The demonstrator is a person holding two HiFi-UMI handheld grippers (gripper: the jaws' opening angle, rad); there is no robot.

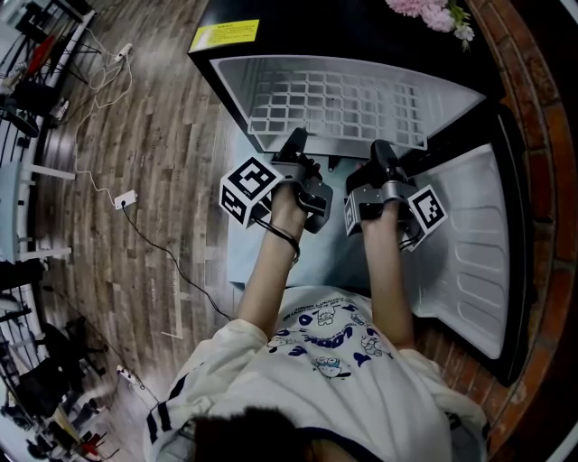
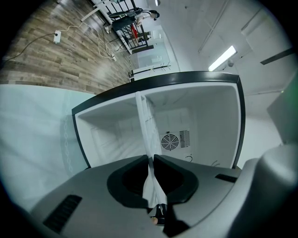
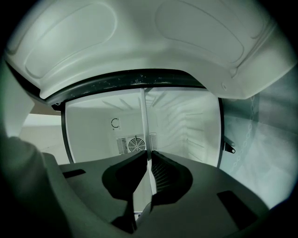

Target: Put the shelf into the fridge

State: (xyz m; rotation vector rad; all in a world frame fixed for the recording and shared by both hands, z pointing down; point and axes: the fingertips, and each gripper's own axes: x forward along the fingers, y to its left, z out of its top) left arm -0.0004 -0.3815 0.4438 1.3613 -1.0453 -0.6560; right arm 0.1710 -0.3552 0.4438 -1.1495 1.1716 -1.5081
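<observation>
A white wire shelf (image 1: 334, 104) lies flat in the mouth of the open black fridge (image 1: 298, 27). Its near edge is gripped from both sides. My left gripper (image 1: 293, 149) is shut on the left part of that edge, my right gripper (image 1: 384, 155) on the right part. In the left gripper view the shelf (image 2: 144, 121) shows edge-on as a thin white sheet running from the shut left gripper (image 2: 151, 158) into the fridge's white interior (image 2: 200, 116). The right gripper view shows the same: the shelf (image 3: 144, 121) clamped in the right gripper (image 3: 149, 155), with a fan vent (image 3: 136, 144) on the back wall.
The fridge door (image 1: 470, 244) stands open at the right, close to a brick wall (image 1: 542, 135). Pink flowers (image 1: 432, 13) sit on the fridge top. A power strip (image 1: 125, 198) with cables lies on the wood floor at the left, near metal racks (image 1: 27, 63).
</observation>
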